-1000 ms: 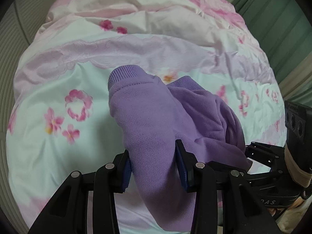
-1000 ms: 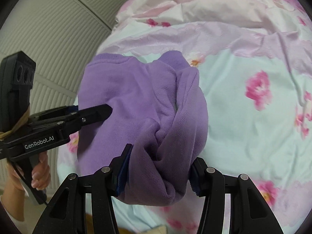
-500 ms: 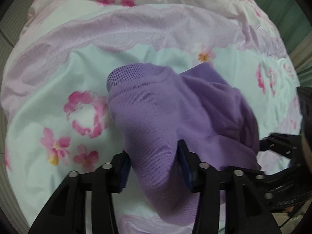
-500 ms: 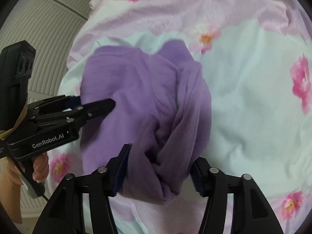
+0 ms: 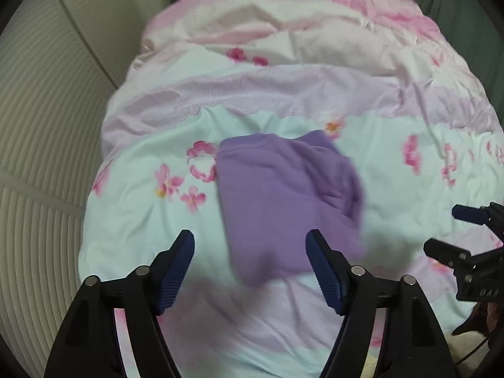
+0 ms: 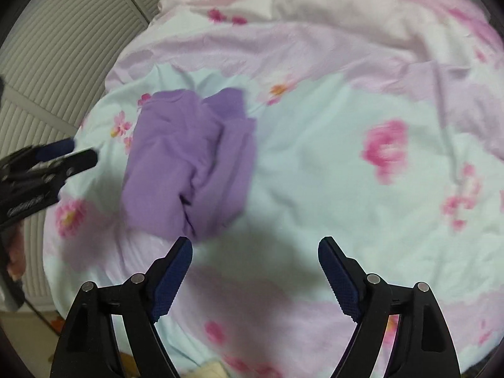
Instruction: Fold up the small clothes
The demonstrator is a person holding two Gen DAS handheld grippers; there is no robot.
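Your left claw (image 5: 250, 245) hangs over the bed with its jaws opening wide. Nothing is pressed between the pads; the purple top (image 5: 283, 201) lies below them on the quilt (image 5: 132, 226), seen through the gap. Your right claw (image 6: 255, 252) is the same: jaws opening wide, empty, with only pale quilt under it and the top off to its left, just past the left pad.

The top sits bunched in a rough block on the mint part of the quilt, near the pink flower prints. From the left view you get its smooth side and a ribbed edge at the far end. The right view gives you what that one hides: the creases and the dark fold line (image 6: 186, 208) running down its near half.

Each camera also catches the other claw at its edge, beside the top but clear of it. Both pictures are smeared, so whether the folds are neat is hard to say. A slatted wall (image 5: 47, 126) stands left of the bed.
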